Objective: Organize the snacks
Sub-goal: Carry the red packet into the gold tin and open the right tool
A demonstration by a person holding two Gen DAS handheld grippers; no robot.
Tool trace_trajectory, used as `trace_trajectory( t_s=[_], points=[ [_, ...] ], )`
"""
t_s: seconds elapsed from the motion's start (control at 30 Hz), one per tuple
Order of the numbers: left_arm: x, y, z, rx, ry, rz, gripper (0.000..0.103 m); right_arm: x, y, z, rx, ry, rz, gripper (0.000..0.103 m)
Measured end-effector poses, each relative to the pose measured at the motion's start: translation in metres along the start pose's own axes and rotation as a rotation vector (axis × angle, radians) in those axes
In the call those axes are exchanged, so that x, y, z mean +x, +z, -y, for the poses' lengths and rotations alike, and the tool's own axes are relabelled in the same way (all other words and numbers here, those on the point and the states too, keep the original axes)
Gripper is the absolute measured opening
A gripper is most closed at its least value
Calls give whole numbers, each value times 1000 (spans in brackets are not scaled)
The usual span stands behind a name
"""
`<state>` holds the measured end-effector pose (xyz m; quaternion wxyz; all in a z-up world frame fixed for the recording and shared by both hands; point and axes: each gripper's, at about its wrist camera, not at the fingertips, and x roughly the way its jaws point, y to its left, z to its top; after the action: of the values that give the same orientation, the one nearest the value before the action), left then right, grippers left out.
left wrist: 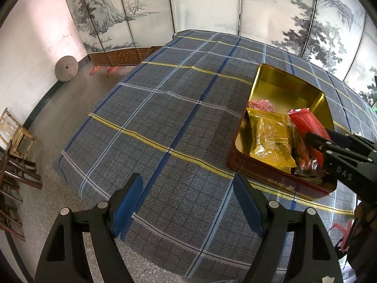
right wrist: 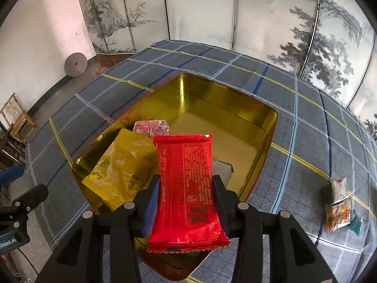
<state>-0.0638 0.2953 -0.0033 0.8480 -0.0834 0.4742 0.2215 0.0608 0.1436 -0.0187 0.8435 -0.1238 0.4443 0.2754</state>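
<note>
A red tin with a gold inside [left wrist: 280,181] [right wrist: 259,122] stands on the plaid table. In it lie a yellow snack pack [left wrist: 271,136] [right wrist: 117,167] and a pink-patterned pack [left wrist: 260,105] [right wrist: 153,128]. My right gripper [right wrist: 186,184] [left wrist: 313,141] is shut on a red snack pack [right wrist: 188,188] [left wrist: 306,122] and holds it over the tin's near end. My left gripper [left wrist: 188,202] is open and empty above the table's near edge, left of the tin. A clear pack of brown snacks [right wrist: 337,205] lies on the table to the right of the tin.
The grey-blue plaid cloth [left wrist: 165,118] covers the table. A painted folding screen [left wrist: 212,4] stands behind it. Wooden chairs [left wrist: 16,136] stand on the floor at the left, and a round stone disc [left wrist: 66,68] leans on the wall.
</note>
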Motion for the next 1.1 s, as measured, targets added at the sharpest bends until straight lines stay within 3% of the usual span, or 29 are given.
trace_trajectory(
  t_s=[0.63, 0.9, 1.1],
  points=[
    [-14, 3, 19, 37, -12, 25, 76, -22, -9, 10, -9, 62, 36, 60],
    [-27, 6, 39, 79, -34, 50, 76, -46, -15, 40, 29, 73, 82, 60],
    [-34, 7, 68, 138, -75, 60, 76, -66, -32, 91, 92, 16, 106, 60]
  ],
)
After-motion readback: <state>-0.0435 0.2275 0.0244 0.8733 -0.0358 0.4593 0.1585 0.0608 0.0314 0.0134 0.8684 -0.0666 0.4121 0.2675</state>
